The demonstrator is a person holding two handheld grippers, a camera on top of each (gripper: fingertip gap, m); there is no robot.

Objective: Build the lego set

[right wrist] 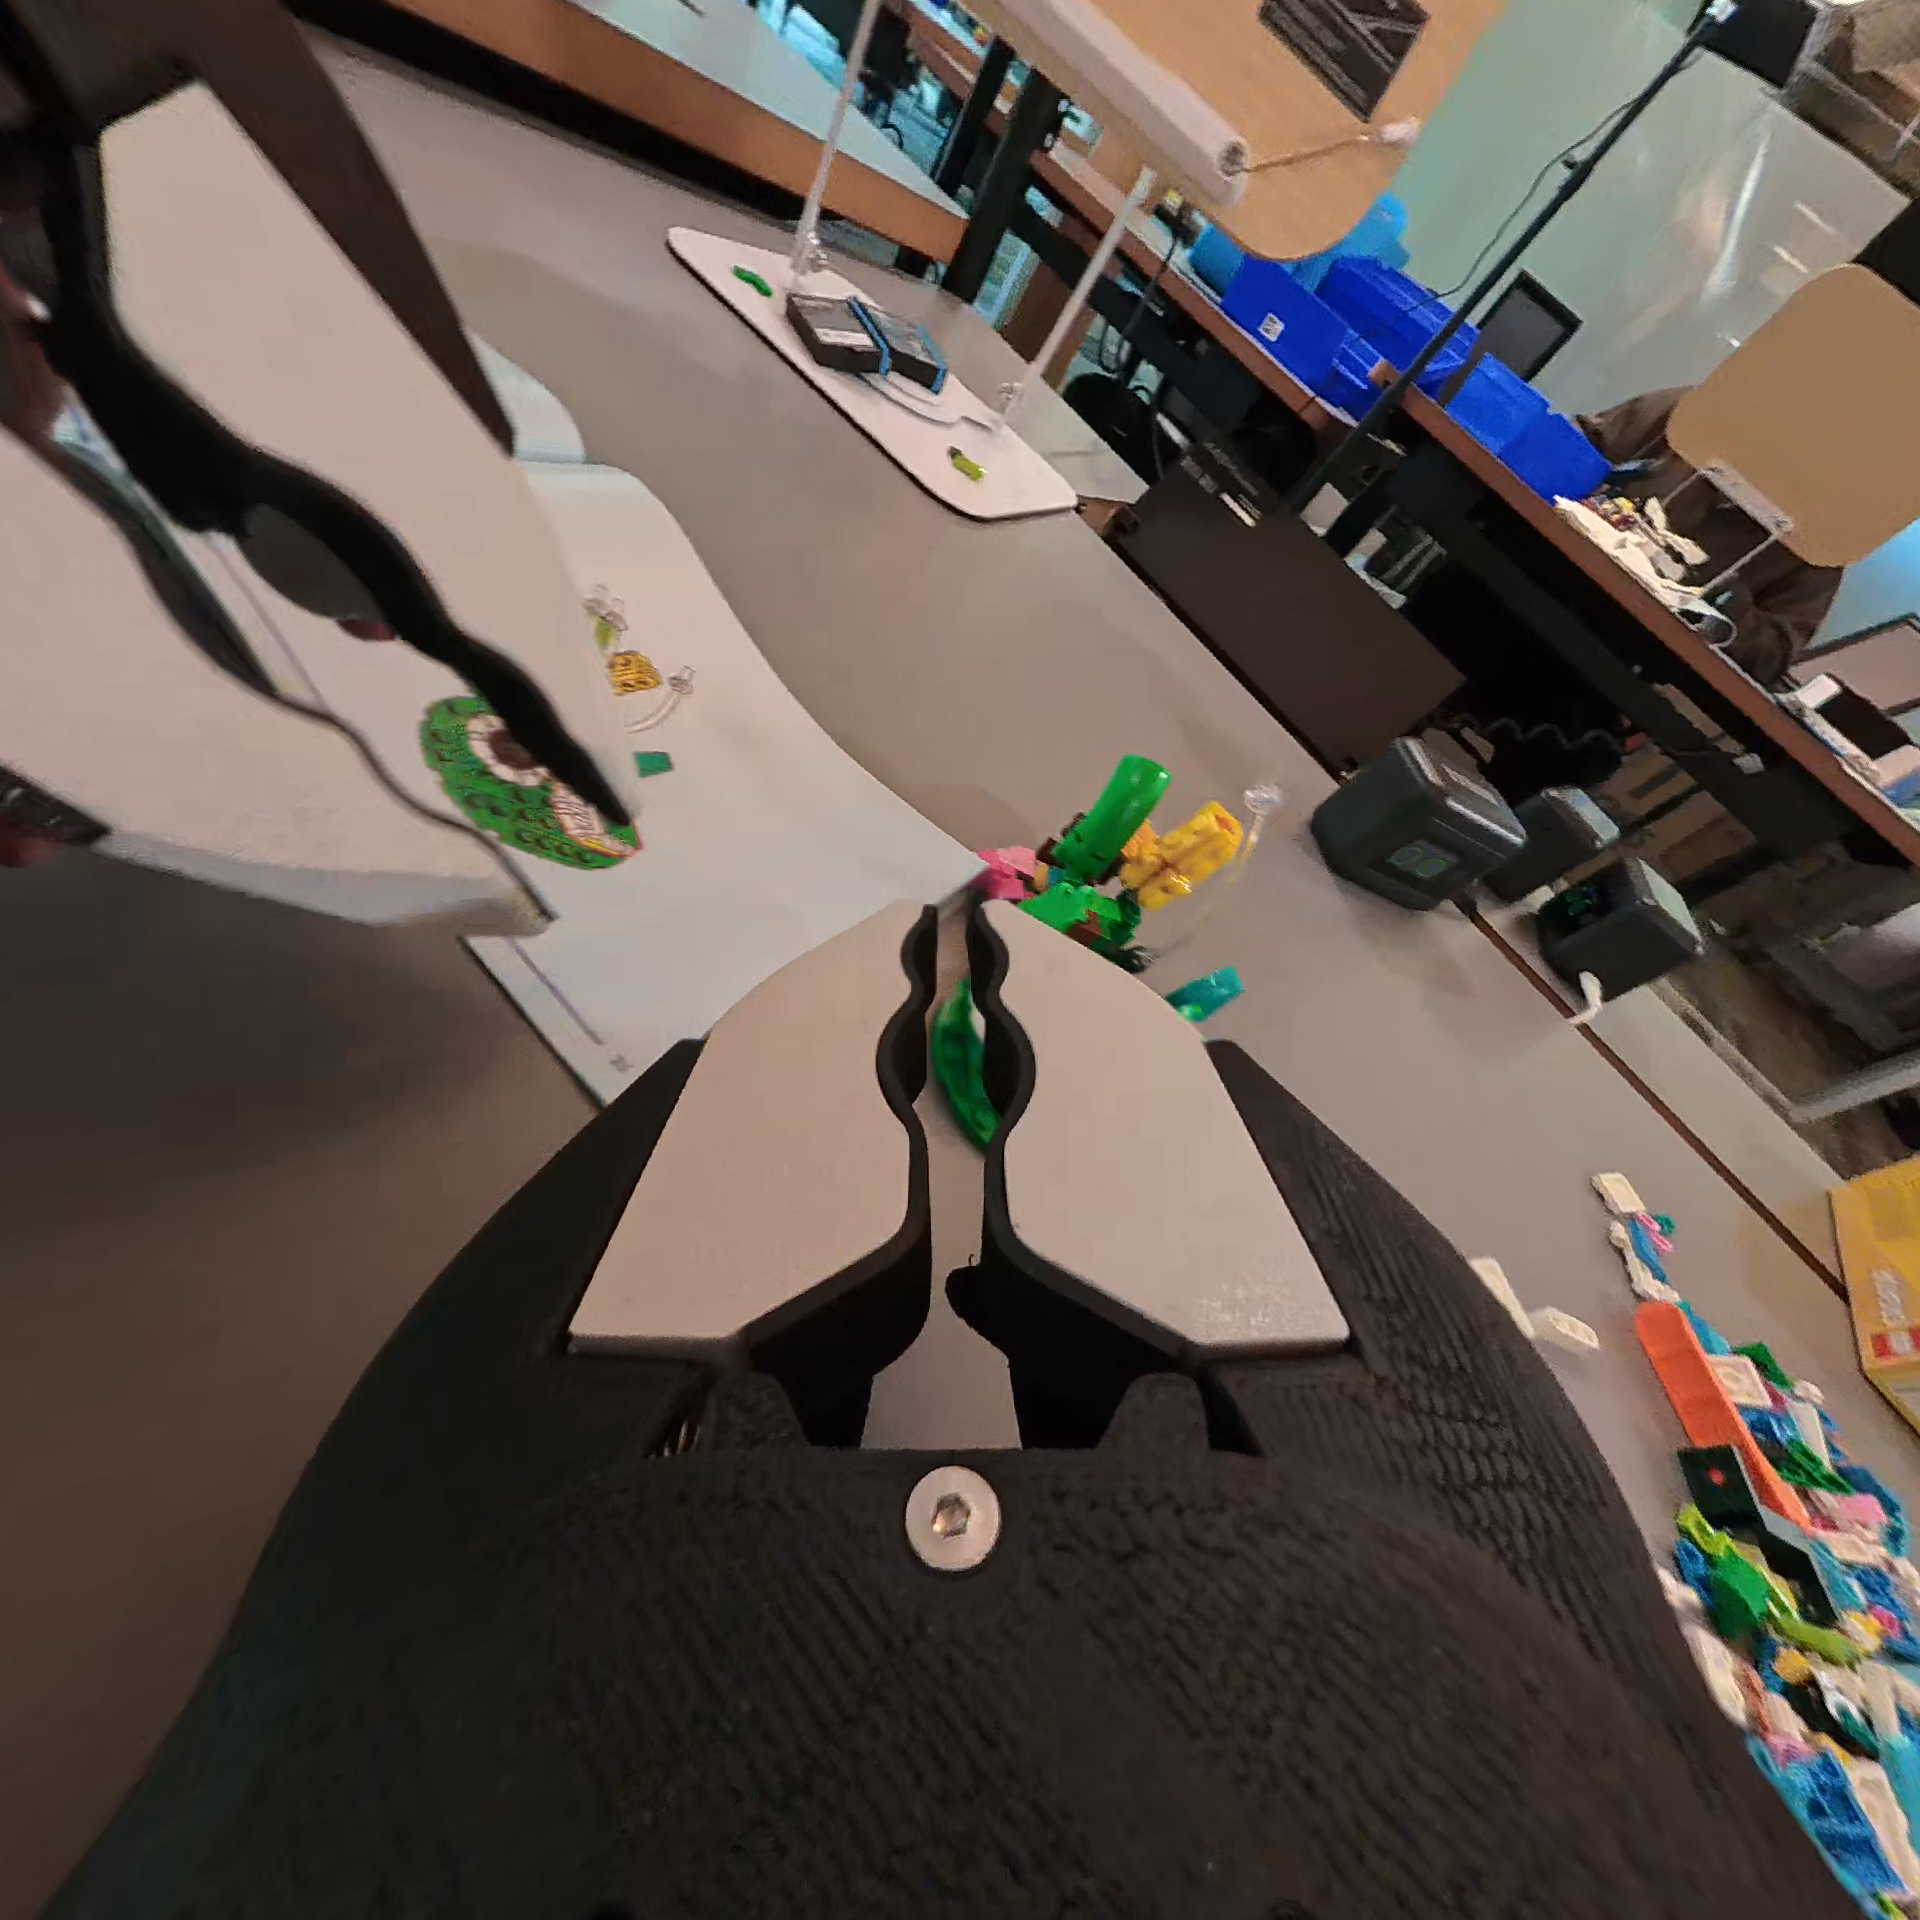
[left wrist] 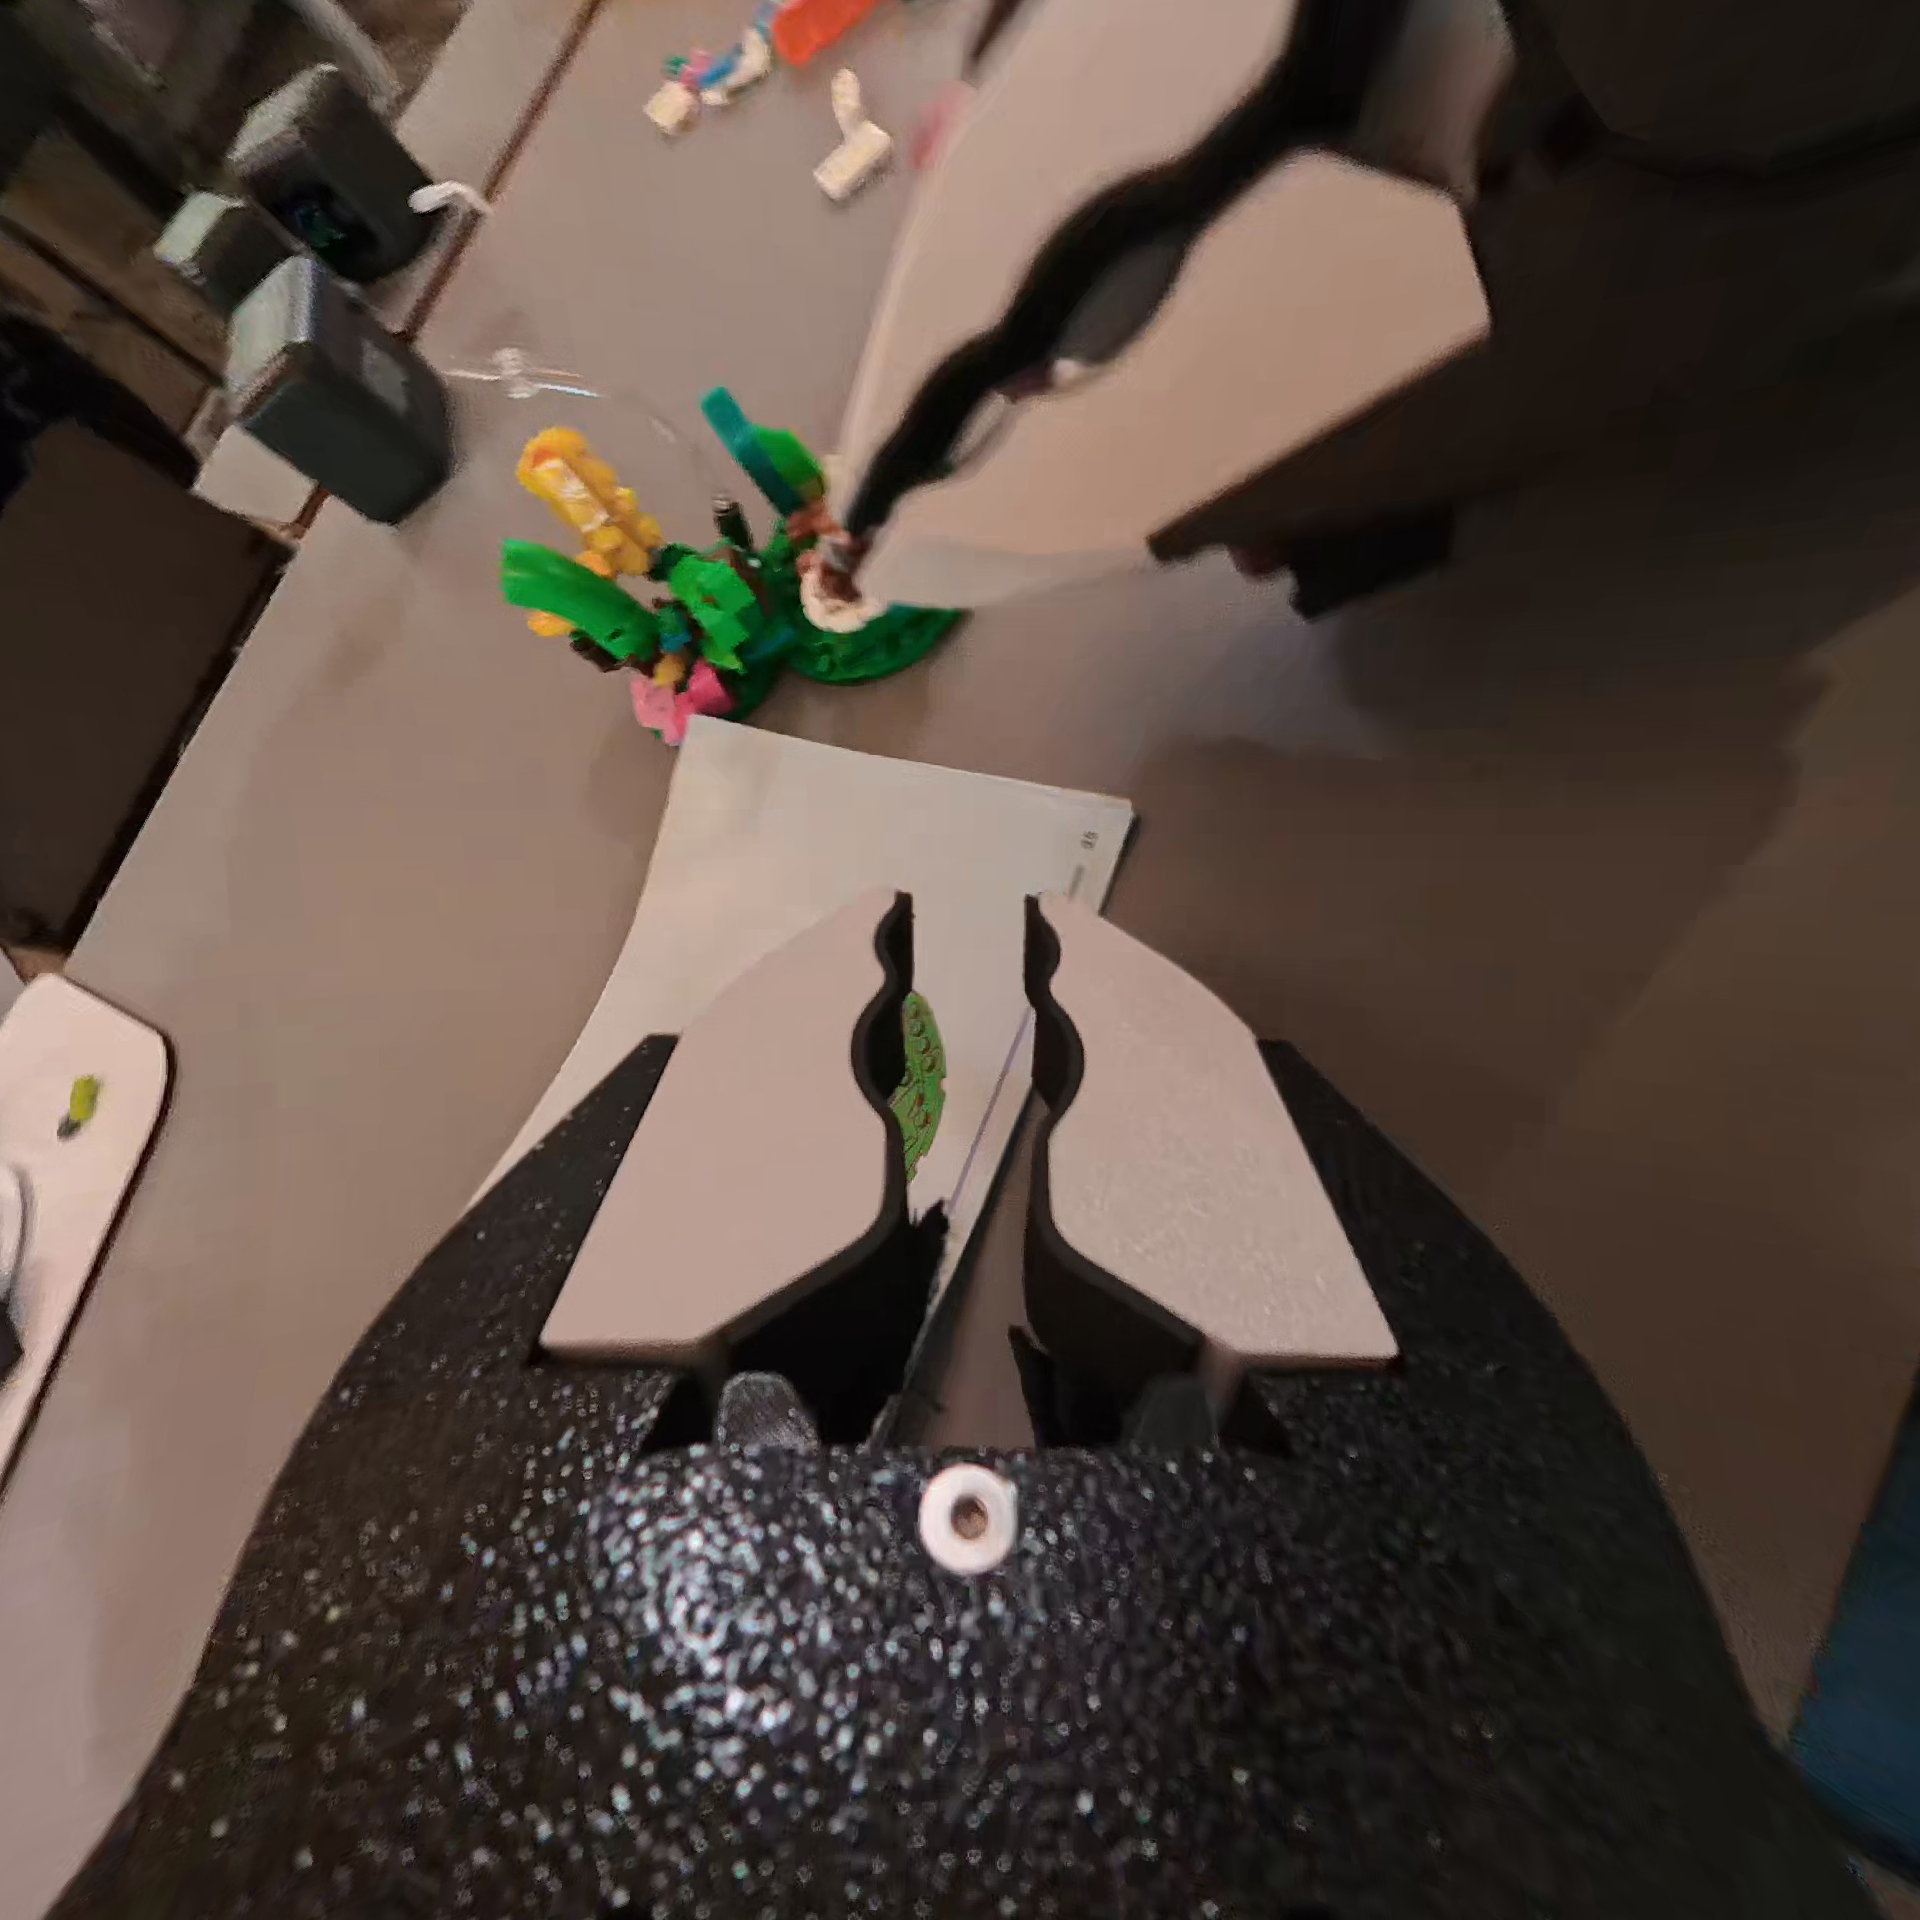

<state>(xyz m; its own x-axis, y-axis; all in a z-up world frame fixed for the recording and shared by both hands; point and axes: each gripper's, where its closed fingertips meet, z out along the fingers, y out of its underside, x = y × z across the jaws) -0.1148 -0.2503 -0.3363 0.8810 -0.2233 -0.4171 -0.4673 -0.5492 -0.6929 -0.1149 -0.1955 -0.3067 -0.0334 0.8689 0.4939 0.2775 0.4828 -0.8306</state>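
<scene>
The partly built Lego plant model (left wrist: 686, 603) has green leaves, yellow and pink flowers and a round green base plate (left wrist: 894, 634). It stands on the grey table beyond the open instruction booklet (left wrist: 831, 831). My left gripper (left wrist: 966, 909) is open and empty, hovering over the booklet page. My right gripper (left wrist: 847, 551) comes in from the upper right. Its jaws are almost closed on a small brown-and-white piece (left wrist: 831, 582) at the base plate. In the right wrist view the right gripper (right wrist: 951, 914) points at the model (right wrist: 1101, 862), with the left gripper (right wrist: 613, 816) over the booklet (right wrist: 727, 727).
A pile of loose coloured pieces (right wrist: 1766, 1558) and a yellow box (right wrist: 1881, 1288) lie at the right. Black devices (right wrist: 1413, 831) stand behind the model near the table's edge. A white tray (right wrist: 883, 395) holds a dark box farther off. A person sits at another table. The left gripper's tips are roughly 7 cm from the right gripper's.
</scene>
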